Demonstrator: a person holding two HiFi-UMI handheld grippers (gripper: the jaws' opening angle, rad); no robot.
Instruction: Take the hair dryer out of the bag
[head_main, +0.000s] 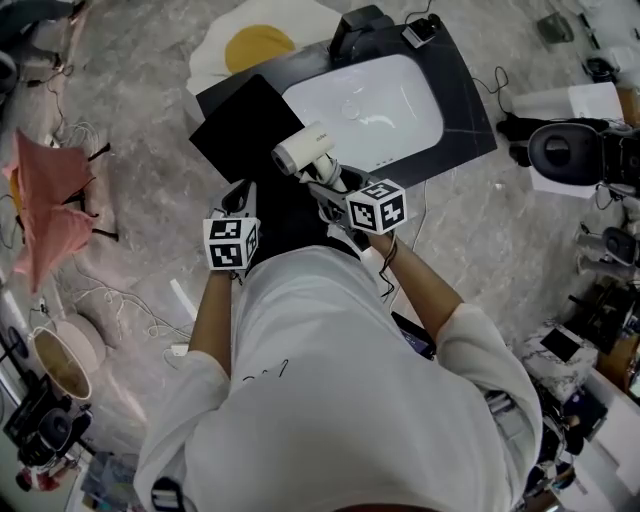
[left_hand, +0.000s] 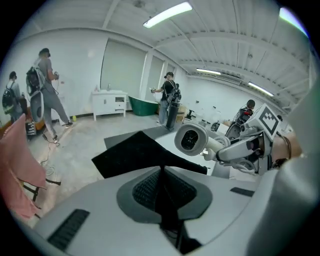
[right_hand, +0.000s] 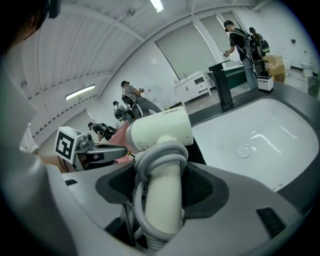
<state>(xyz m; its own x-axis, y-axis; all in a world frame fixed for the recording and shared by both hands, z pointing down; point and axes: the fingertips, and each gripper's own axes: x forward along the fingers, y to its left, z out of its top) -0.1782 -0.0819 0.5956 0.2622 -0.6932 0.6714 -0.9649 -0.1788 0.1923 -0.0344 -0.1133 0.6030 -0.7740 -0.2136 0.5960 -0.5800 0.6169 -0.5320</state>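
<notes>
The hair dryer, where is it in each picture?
Head view: hair dryer in the middle, beside the black bag.
Left gripper view: right of middle, round end facing us.
Right gripper view: centre, handle clamped in the right tongs.
Landmark: the black bag, beside it in head and left gripper views.

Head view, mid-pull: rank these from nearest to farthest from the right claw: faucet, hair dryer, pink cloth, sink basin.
1. Hair dryer: gripped in the right claw by its handle.
2. Sink basin: just beyond the claw.
3. Faucet: at the basin's far rim.
4. Pink cloth: at the picture's far left.
</notes>
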